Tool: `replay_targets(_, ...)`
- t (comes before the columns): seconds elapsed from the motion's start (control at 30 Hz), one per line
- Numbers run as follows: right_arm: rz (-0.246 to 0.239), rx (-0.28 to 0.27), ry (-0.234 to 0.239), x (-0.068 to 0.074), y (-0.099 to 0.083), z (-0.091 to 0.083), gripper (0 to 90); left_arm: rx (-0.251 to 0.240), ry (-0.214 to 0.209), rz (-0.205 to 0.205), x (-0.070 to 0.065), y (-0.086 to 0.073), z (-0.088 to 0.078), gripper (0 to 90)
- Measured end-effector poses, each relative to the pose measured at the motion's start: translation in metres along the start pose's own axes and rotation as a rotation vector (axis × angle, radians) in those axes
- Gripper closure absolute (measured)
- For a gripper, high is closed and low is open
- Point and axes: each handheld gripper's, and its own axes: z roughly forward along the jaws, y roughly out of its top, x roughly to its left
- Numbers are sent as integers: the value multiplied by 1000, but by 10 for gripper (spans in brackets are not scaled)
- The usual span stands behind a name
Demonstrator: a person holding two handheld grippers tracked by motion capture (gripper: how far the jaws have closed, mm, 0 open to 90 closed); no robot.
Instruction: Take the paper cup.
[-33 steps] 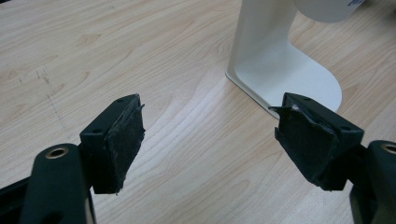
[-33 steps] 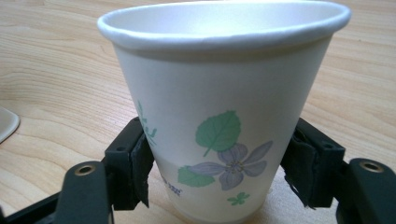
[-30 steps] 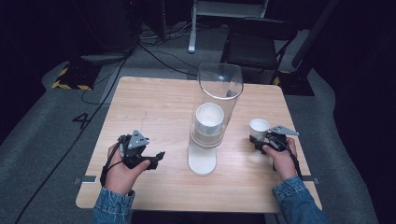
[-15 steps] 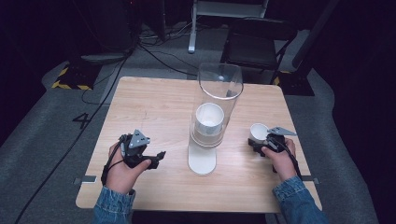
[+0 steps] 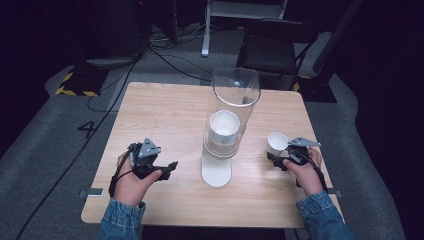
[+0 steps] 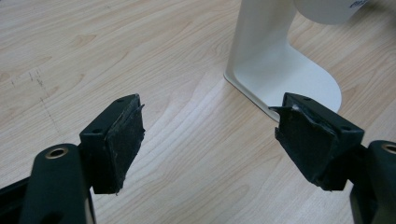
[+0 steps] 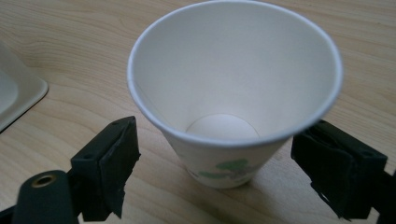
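On pale woodgrain table [image 7: 56, 37], tapered paper cup [image 7: 233, 93]

Denim sleeves [image 5: 320, 212], blk grippers, grey plates

High view overlooks table [image 5: 165, 115]; gripper views skim it close.

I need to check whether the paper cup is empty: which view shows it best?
The right gripper view: the paper cup stands upright between the right gripper's open, just-widened jaws, its empty bottom plainly visible. The high view shows it small on the table. The left gripper view faces the dispenser's white base.
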Motion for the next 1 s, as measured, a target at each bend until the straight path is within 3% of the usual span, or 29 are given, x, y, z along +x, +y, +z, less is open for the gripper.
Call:
replay_targets(0.13,20,-30,-5,-4,1,-15,158,-6,3,0,2,1,1,231)
replay_targets(0.27,15,-39,-1,-5,3,-27,158,-5,1,-2,1,1,1,231)
replay_targets(0.4,9,-82,11,-4,9,-47,158,0,0,1,2,1,0,231)
replay_targets(0.67,-27,-110,59,10,19,-72,158,-6,6,-10,4,2,-1,231)
replay_targets(1.0,-111,-102,132,41,25,-87,161,1,-3,1,2,3,2,231)
